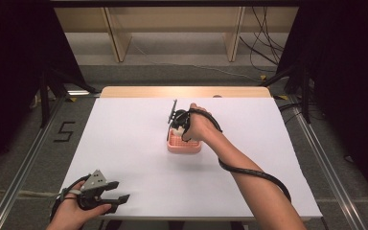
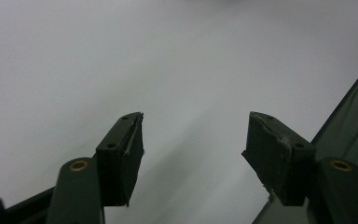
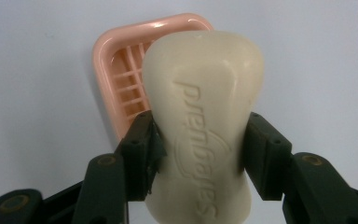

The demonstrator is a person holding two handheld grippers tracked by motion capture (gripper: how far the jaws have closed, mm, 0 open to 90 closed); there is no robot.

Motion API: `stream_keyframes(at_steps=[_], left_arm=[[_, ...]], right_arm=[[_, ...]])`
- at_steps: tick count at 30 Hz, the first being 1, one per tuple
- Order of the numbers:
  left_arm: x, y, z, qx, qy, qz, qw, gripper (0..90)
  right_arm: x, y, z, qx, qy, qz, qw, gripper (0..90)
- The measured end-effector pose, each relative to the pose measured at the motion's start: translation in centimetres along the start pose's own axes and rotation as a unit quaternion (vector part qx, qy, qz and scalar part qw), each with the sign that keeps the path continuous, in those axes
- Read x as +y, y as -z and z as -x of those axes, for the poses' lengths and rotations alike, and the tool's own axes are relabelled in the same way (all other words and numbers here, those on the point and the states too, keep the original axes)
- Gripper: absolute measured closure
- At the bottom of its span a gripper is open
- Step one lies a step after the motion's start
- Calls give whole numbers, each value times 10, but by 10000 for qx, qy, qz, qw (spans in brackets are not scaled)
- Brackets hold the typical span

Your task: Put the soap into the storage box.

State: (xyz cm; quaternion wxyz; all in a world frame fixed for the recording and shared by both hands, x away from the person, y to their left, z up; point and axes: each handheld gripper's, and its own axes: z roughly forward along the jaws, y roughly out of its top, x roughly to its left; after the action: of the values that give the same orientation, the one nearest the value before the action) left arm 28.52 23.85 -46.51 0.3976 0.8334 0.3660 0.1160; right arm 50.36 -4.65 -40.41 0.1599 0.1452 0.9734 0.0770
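**Readable marks**

The soap bar carries an embossed brand word running along its length, upside down to the camera; it seems to read "prenbajes", though some letters are unclear. On the floor, black tape forms a "5".

We see the left gripper with its two black jaws spread apart, hovering over the bare white table, dark edge at far right.
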Motion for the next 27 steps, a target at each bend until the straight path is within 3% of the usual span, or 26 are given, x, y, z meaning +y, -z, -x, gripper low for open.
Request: stream_keyframes(at_steps=[5,6,9,10,12,20,21,25,26,27], left_arm=[[0,0,0,8,-3,-8,10000,363],[0,0,0,7,-3,-10,10000,363],[0,1,-1,15,-50,-51,10000,362],[0,1,-1,17,-65,-59,10000,362],[0,0,0,8,-16,-17,10000,362],[0,0,0,5,-7,-8,10000,362],[0,0,0,3,-3,-5,10000,362],[0,1,-1,-4,-10,-7,10000,363],[1,1,-4,122,-255,-41,9996,362],[1,1,-4,122,-255,-41,9996,362]], right_arm=[[-1,-2,1,32,-5,32,10000,506],[-1,-3,3,42,112,74,9999,506],[-2,-6,4,64,167,101,9998,506],[-3,-7,3,103,38,123,9999,506],[-3,-8,5,68,214,119,9997,506],[-2,-13,4,173,212,149,9995,506],[0,-14,5,176,361,150,9991,506],[1,-17,3,196,269,152,9993,506],[2,-19,2,205,272,105,9994,506],[2,-20,2,198,277,107,9994,505]])
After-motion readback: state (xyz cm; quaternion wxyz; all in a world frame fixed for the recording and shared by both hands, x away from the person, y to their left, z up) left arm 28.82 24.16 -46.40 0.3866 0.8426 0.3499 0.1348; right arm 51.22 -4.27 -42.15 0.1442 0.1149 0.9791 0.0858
